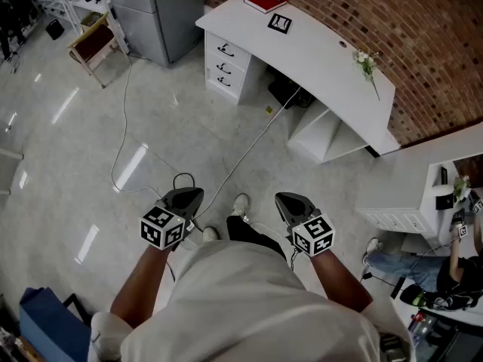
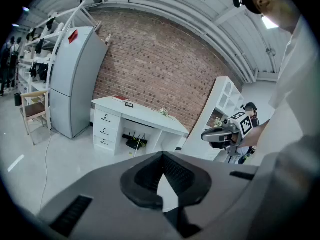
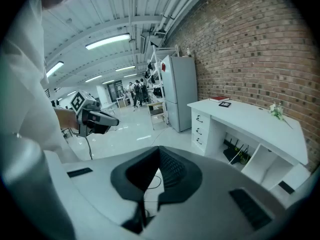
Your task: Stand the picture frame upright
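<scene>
The picture frame [image 1: 280, 23] is a small black-edged square lying flat on the far white desk [image 1: 324, 59], next to a red book [image 1: 265, 0]. It also shows small in the left gripper view as the frame [image 2: 129, 104] and in the right gripper view as the frame [image 3: 225, 104]. My left gripper [image 1: 190, 195] and right gripper [image 1: 284, 200] hang at waist height over the floor, well short of the desk. The left gripper [image 2: 161, 155] and the right gripper [image 3: 159, 151] are both shut, with nothing between their jaws.
A flower sprig [image 1: 367, 64] lies on the desk's right end. A grey fridge [image 1: 155, 10] and a wooden chair [image 1: 94, 44] stand at the left. Cables [image 1: 124, 149] trail across the floor. A white shelf unit [image 1: 423, 187] and a seated person [image 1: 423, 270] are at the right.
</scene>
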`<state>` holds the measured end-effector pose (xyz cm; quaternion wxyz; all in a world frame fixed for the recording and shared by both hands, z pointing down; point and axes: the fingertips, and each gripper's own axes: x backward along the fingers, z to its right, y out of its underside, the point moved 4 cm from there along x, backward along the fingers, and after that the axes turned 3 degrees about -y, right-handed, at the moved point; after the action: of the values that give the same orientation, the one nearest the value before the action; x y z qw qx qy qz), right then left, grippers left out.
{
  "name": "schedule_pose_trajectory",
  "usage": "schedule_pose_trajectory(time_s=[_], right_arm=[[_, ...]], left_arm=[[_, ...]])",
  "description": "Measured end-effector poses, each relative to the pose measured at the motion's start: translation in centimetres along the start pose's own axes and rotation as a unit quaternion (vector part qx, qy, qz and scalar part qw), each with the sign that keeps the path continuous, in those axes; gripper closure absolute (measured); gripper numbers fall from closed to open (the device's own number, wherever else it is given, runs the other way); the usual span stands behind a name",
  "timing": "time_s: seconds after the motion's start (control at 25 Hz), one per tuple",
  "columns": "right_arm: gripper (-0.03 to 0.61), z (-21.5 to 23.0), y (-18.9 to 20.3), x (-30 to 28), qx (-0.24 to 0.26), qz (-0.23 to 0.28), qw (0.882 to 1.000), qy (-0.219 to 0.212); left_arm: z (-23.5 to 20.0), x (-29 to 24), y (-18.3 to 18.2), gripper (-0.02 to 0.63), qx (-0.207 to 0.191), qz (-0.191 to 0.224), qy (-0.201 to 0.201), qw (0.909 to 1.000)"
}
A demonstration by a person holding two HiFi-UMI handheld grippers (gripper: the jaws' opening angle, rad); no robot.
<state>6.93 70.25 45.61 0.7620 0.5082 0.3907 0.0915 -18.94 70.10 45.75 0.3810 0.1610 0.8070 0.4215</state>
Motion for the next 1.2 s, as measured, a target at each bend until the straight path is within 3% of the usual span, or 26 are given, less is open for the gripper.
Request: schedule_pose_trajectory(time_s=[0.36, 0.72, 1.04, 1.2], right_arm=[[0.575, 9.7, -3.6, -2.8, 0.013, 0.009, 1.0, -0.017], [0.575, 20.1, -6.2, -4.2, -0.036, 0.034, 0.999, -0.015], [0.526, 27.0, -10.8, -7.1, -0.058, 0.056, 0.997, 0.018], [0.509, 30.7, -13.3, -9.4, -0.076, 0.05, 0.995, 0.051]], left_arm=[[0.6, -10.3, -7.3, 0.62, -0.027, -0.022, 0.023, 0.9991], [0.4, -18.4, -14.7, 0.616, -0.036, -0.018, 0.039, 0.9985], [-3.6, -22.9, -21.4, 0.558, -0.031, -0.013, 0.034, 0.9988], [-7.3, -26.2, -25.4, 0.536, -0.027, -0.02, 0.052, 0.9981]])
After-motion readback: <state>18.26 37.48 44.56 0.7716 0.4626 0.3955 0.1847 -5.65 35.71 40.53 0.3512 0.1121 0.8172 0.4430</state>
